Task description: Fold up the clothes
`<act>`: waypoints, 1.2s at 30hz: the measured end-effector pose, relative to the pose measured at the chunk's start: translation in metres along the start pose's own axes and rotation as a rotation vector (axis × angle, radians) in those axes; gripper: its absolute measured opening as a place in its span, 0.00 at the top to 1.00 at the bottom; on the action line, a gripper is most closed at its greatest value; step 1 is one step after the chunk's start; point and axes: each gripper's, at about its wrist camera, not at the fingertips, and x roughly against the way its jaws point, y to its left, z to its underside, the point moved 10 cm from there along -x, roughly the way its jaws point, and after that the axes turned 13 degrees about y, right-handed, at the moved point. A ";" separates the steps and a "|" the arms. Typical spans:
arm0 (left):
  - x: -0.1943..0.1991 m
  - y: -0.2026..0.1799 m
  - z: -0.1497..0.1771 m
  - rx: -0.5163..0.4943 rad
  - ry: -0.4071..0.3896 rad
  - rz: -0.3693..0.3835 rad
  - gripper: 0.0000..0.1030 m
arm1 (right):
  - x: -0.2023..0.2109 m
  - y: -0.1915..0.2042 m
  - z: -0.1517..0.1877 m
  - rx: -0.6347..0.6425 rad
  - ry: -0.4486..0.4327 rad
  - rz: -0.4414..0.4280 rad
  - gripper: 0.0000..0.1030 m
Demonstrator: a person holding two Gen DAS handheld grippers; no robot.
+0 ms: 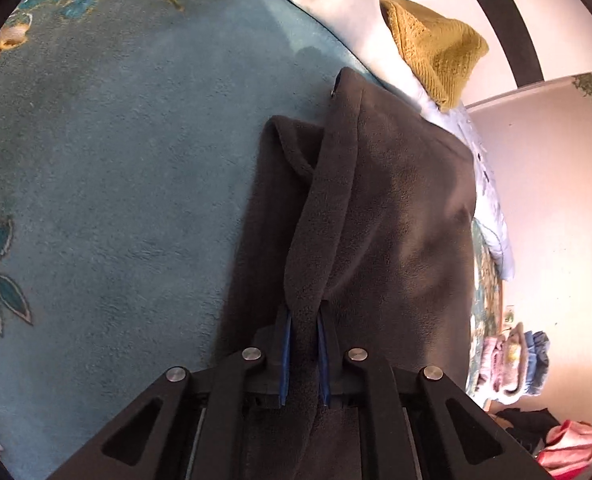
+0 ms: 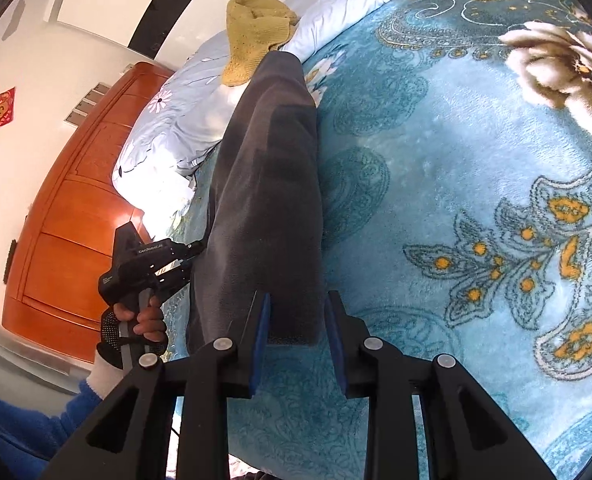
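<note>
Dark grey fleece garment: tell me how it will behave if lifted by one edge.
The dark grey fleece garment is probably floppy: it drapes in soft folds from the left gripper. Its napped surface likely grips the pads rather than slipping. It looks thick, so maybe weighty.

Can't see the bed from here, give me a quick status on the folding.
Left gripper shut on dark fleece garment. Right gripper open at its edge. Mustard knit lies beyond, clear.

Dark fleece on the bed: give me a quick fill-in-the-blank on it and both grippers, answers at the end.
1. The left gripper is shut on a fold of the ____ fleece.
2. The right gripper is ____, with the fleece's corner between its fingers.
3. The knit garment beyond the fleece is ____ in colour.
4. The fleece lies on a ____ floral blanket.

Answers: dark grey; open; mustard yellow; blue
</note>
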 end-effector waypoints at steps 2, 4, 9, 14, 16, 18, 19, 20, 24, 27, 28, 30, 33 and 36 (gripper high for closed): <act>0.005 -0.002 0.000 0.003 -0.009 0.024 0.84 | -0.007 0.000 0.004 -0.036 -0.002 -0.041 0.46; 0.011 -0.005 0.001 0.005 -0.017 0.049 0.80 | -0.015 -0.001 0.007 -0.072 -0.004 -0.082 0.35; 0.022 -0.015 -0.002 0.022 -0.043 0.103 0.63 | -0.032 -0.002 0.016 -0.161 -0.009 -0.184 0.17; 0.031 -0.023 -0.007 0.055 -0.066 0.139 0.58 | -0.049 -0.003 0.024 -0.251 -0.014 -0.286 0.16; 0.034 -0.017 -0.012 0.065 -0.058 0.149 0.56 | -0.057 0.004 0.016 -0.237 -0.021 -0.266 0.13; 0.037 -0.014 -0.017 0.073 -0.051 0.159 0.56 | -0.066 0.010 0.009 -0.223 -0.029 -0.246 0.11; 0.035 -0.014 -0.020 0.074 -0.049 0.161 0.56 | -0.070 0.014 0.005 -0.216 -0.033 -0.236 0.09; 0.034 -0.014 -0.023 0.075 -0.047 0.163 0.56 | -0.074 0.017 0.001 -0.208 -0.037 -0.226 0.08; 0.027 -0.013 -0.033 0.076 -0.044 0.166 0.55 | -0.080 0.024 -0.011 -0.211 -0.064 -0.210 0.09; 0.030 -0.009 -0.032 0.085 -0.053 0.167 0.55 | -0.078 0.016 -0.016 -0.265 -0.072 -0.218 0.28; 0.031 -0.008 -0.032 0.089 -0.054 0.170 0.55 | -0.077 0.012 -0.017 -0.288 -0.071 -0.221 0.44; 0.032 -0.006 -0.032 0.096 -0.056 0.175 0.55 | -0.075 0.004 -0.019 -0.334 -0.070 -0.227 0.53; 0.032 -0.006 -0.031 0.104 -0.048 0.180 0.55 | -0.064 0.000 -0.026 -0.340 -0.067 -0.227 0.60; 0.030 -0.009 -0.029 0.094 -0.039 0.179 0.54 | -0.045 -0.002 -0.038 -0.314 -0.075 -0.218 0.63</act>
